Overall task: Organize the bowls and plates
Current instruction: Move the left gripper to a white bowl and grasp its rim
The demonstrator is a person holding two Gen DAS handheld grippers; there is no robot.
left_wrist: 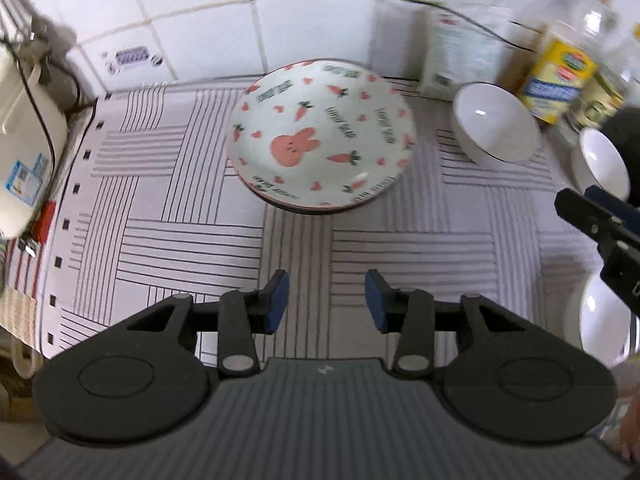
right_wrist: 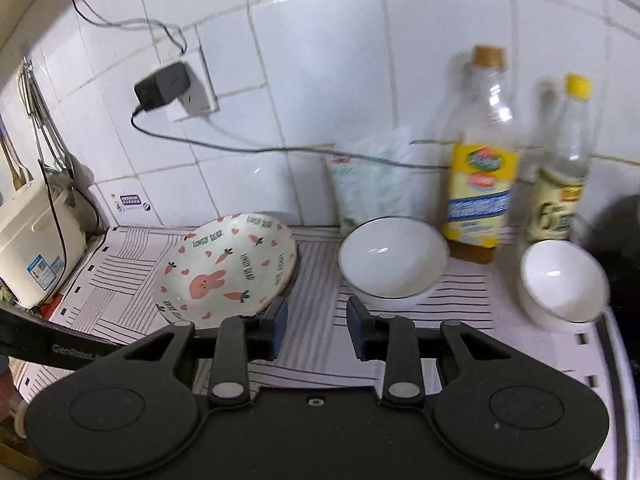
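A stack of plates, the top one printed with a pink rabbit and carrots [left_wrist: 320, 136] [right_wrist: 228, 268], sits on the striped mat toward the wall. To its right stands a white bowl with a dark rim [left_wrist: 496, 120] [right_wrist: 394, 256], then a second white bowl [left_wrist: 600, 160] [right_wrist: 560, 280]. A third white dish [left_wrist: 600, 320] shows at the lower right edge of the left wrist view. My left gripper [left_wrist: 326, 300] hovers over bare mat in front of the plates, open with nothing between its pads. My right gripper [right_wrist: 318, 326] is open too, above the mat between the plates and the first bowl.
Two oil bottles [right_wrist: 480, 184] and a white bag [right_wrist: 372, 184] stand against the tiled wall. A white appliance [right_wrist: 36, 240] sits at the left, and a plugged charger [right_wrist: 164, 84] trails a cable along the wall. A dark pot [right_wrist: 620, 248] is at the right.
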